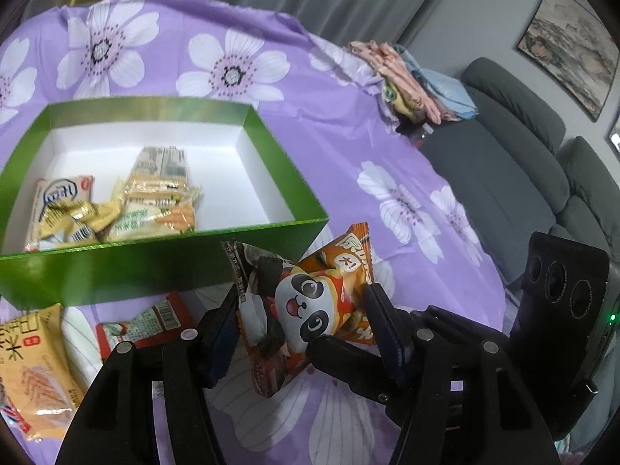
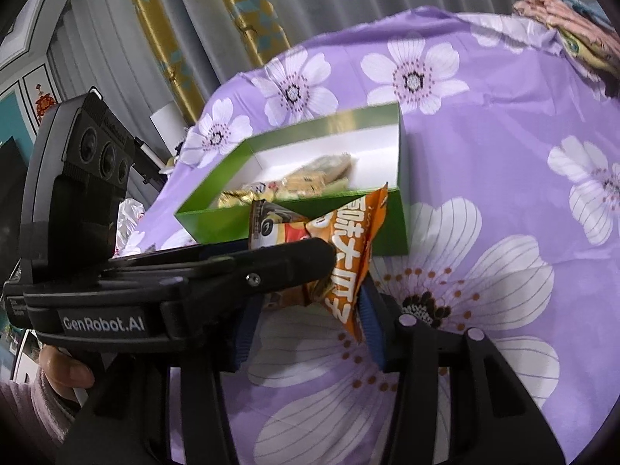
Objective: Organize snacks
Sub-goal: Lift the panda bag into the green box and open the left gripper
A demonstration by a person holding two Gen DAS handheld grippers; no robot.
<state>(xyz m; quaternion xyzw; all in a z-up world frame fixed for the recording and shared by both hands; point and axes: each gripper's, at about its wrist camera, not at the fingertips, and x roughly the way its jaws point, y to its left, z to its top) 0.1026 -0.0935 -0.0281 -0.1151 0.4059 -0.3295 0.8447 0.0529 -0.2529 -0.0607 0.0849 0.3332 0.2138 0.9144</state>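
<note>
Now, panda snack packet [image 1: 306, 306] pinched between left gripper [image 1: 302, 321] and right gripper [image 2: 306, 310] jaws, both clenched.

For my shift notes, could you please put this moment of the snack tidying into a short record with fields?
surface: purple flowered cloth
container: green box, open, white inside
in box: several yellowish snack packs
left claw: shut on the panda snack bag
right claw: shut on the same bag's orange end
bag position: clear of the cloth, just in front of the box
still outside: red packet and yellow packet by the box's near wall
</note>
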